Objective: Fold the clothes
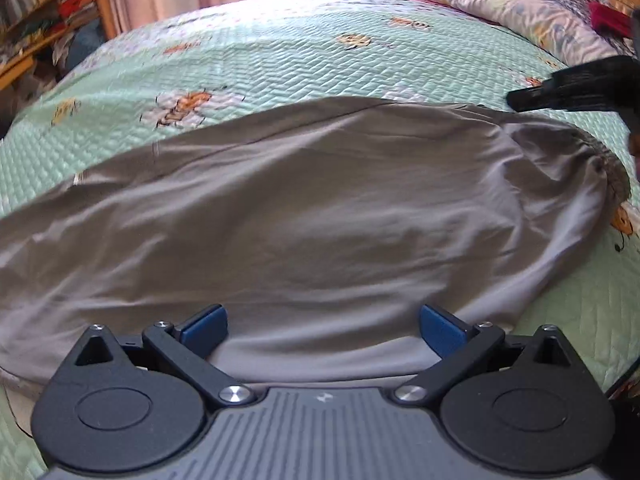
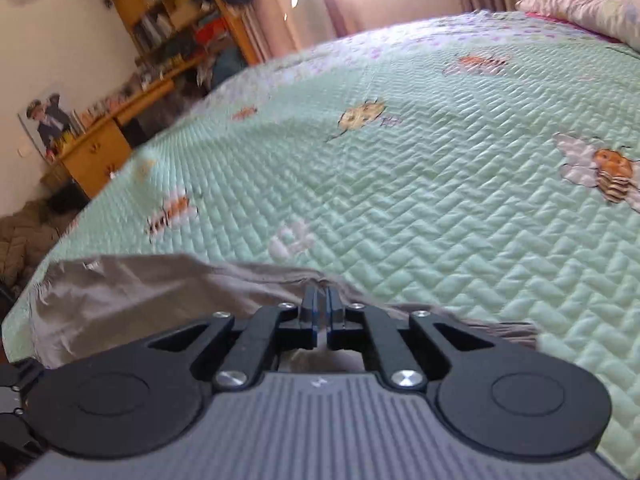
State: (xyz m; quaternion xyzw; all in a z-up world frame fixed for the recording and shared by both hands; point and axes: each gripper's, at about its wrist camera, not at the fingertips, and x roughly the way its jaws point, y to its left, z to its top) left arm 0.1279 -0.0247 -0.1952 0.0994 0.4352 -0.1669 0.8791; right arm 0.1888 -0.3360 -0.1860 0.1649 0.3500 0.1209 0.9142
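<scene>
A grey garment (image 1: pixel 320 208) lies spread across the green quilted bedspread (image 1: pixel 280 52). My left gripper (image 1: pixel 322 330) stands open over the garment's near edge; its blue pads (image 1: pixel 204 328) are wide apart with cloth below them, not pinched. In the right wrist view my right gripper (image 2: pixel 322 300) is shut, and its pads pinch the garment's far edge (image 2: pixel 160 280), which bunches up at the tips. From the left wrist view the right gripper (image 1: pixel 560 92) shows as a black shape at the garment's far right corner.
A floral pillow (image 1: pixel 500 4) lies at the bed's head on the right. Wooden shelves and a desk (image 2: pixel 120 132) stand beyond the bed's left side. The bedspread (image 2: pixel 440 200) stretches out beyond the garment.
</scene>
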